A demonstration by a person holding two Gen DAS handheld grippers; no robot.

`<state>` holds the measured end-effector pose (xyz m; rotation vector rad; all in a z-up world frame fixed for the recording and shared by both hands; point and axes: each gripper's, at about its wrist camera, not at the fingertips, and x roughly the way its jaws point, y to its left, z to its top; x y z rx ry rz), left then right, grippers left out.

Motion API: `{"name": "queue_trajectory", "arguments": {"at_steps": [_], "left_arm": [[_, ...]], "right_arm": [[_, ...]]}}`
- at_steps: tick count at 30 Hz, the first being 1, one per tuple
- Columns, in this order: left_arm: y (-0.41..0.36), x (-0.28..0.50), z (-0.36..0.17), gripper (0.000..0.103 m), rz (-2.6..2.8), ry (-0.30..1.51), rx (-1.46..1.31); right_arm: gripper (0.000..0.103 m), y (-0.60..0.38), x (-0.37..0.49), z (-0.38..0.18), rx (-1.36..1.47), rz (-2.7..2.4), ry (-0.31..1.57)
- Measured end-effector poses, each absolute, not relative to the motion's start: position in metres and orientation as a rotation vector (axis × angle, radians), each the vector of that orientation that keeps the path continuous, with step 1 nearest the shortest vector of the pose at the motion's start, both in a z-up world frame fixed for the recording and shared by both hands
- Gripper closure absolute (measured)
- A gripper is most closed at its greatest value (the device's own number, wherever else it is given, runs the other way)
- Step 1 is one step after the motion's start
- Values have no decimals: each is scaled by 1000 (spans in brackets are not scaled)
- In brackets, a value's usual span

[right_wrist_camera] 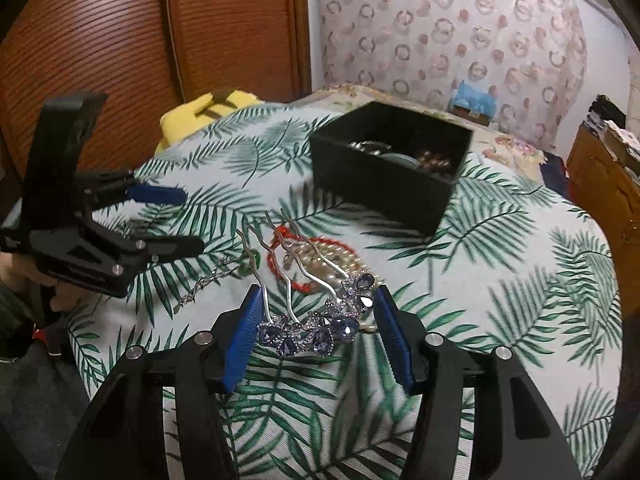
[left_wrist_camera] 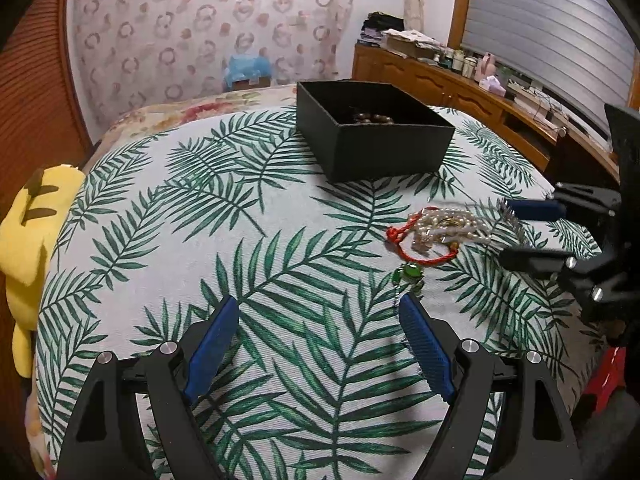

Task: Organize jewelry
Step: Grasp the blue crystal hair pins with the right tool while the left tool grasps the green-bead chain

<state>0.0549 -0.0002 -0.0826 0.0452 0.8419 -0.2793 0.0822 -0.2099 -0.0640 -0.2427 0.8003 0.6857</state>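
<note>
A black open box (left_wrist_camera: pixel 372 128) sits on the leaf-print cloth, with beads and other jewelry inside; it also shows in the right wrist view (right_wrist_camera: pixel 390 172). A pile of pearl strands (left_wrist_camera: pixel 448 226), a red cord (left_wrist_camera: pixel 404 240) and a green pendant (left_wrist_camera: pixel 410 274) lies in front of it. My right gripper (right_wrist_camera: pixel 316 326) is shut on a silver hair comb with blue stones (right_wrist_camera: pixel 320 324), held just above the pile, prongs pointing away. My left gripper (left_wrist_camera: pixel 318 340) is open and empty, to the left of the pile. The right gripper's fingers (left_wrist_camera: pixel 536 208) show at the right edge of the left wrist view.
A yellow plush toy (left_wrist_camera: pixel 32 232) lies at the left edge of the cloth. A wooden sideboard (left_wrist_camera: pixel 480 92) with clutter stands to the right. A wooden sliding door (right_wrist_camera: pixel 120 40) stands behind. A red object (left_wrist_camera: pixel 608 376) sits low at the right.
</note>
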Motion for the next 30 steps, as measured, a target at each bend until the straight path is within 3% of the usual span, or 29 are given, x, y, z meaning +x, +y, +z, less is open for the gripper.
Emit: {"name": "queue_trajectory", "arguments": {"at_steps": [11,21,29,30], "left_arm": [[-13,57,-80,27,-311,827,62],[-33,66,-85,60,-358,855,135],[-46,74,-92,77,-378,866,186],[-47,75,-92,83,-383,865,180]], "right_arm": [[44,-239,88,-65,-225,611,798],[44,-241,88,-72,-214,609,804],[44,-244,87,-73,-207,604,806],[44,-244,87,-73,-207,603,807]]}}
